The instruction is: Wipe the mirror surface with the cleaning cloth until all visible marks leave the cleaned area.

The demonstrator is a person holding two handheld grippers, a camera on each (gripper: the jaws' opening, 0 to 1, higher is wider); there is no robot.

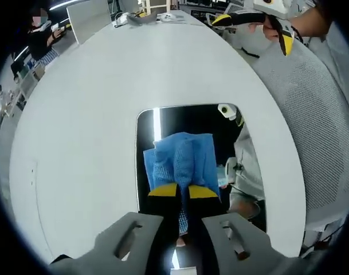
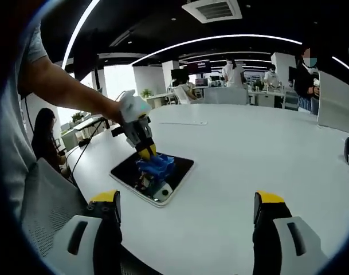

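A dark rectangular mirror (image 1: 163,123) lies flat on the white table (image 1: 105,86). My left gripper (image 1: 183,192) is shut on a blue cleaning cloth (image 1: 183,157) and presses it onto the glass. In the right gripper view the mirror (image 2: 183,166) sits left of centre, with the left gripper (image 2: 145,152) coming down on the blue cloth (image 2: 157,166). My right gripper (image 2: 185,209) hovers open above the table, well short of the mirror, holding nothing. It also appears at the top right of the left gripper view as the right gripper (image 1: 266,26), held by a hand.
A white mesh chair back (image 1: 312,109) stands at the table's right edge. Papers and a dark object (image 1: 142,17) lie at the far end. People sit at desks (image 2: 237,74) in the background office. A white board (image 2: 337,100) stands at the right.
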